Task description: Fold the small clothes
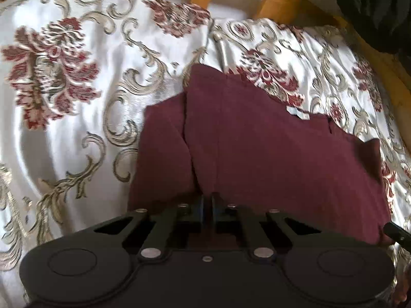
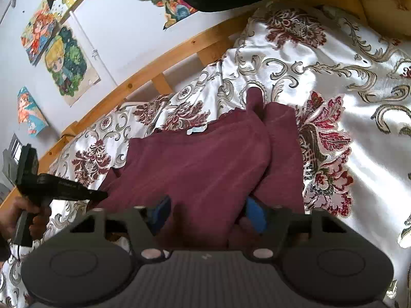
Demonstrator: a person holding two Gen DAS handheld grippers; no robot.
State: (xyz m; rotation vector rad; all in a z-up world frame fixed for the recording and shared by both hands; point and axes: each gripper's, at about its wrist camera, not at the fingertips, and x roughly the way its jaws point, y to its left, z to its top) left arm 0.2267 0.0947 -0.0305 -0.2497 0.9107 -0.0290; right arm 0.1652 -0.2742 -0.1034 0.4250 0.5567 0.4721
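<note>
Maroon garment (image 1: 257, 154) lies flat on the floral bedspread (image 1: 64, 128), near edge right at both tools. Left gripper (image 1: 207, 200): jaws pressed together, pinching the garment's near hem. Right gripper (image 2: 208, 213): jaws half spread w/ a fabric bunch between the blue pads (image 2: 255, 215); can't tell if they're pressing on it.

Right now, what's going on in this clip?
A person is folding a maroon garment spread on a floral bedspread, with a handheld gripper in each hand. The left gripper is shut at the garment's near edge, apparently pinching it. The right gripper has cloth bunched between its blue pads, which stand partly apart. No new fold has been lifted yet; the garment still lies on the bed.
</note>
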